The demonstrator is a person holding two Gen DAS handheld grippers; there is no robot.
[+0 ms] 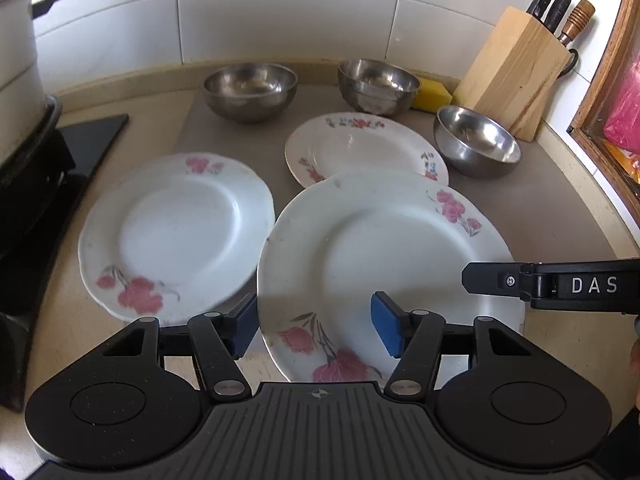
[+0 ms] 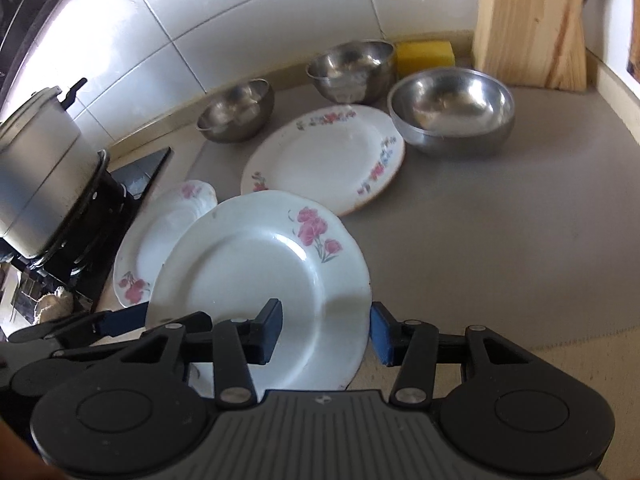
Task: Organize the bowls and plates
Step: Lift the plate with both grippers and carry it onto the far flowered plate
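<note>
A white plate with pink flowers (image 1: 400, 248) (image 2: 248, 264) hangs tilted just above the counter, and both grippers grip it. My left gripper (image 1: 315, 328) is shut on its near left rim. My right gripper (image 2: 326, 330) is shut on its right rim, and one of its fingers (image 1: 480, 284) shows in the left wrist view. A matching pink-flower plate (image 1: 176, 232) (image 2: 160, 240) lies flat to the left. Behind lies a plate with a multicoloured floral rim (image 1: 360, 148) (image 2: 320, 156). Three steel bowls (image 1: 250, 90) (image 1: 378, 86) (image 1: 476, 144) stand upright at the back.
A pot (image 1: 16, 60) sits on a black stove (image 1: 40, 184) at the left. A wooden knife block (image 1: 512, 72) and a yellow sponge (image 1: 432, 94) stand at the back right by the tiled wall. A grey mat (image 1: 540, 208) covers the counter.
</note>
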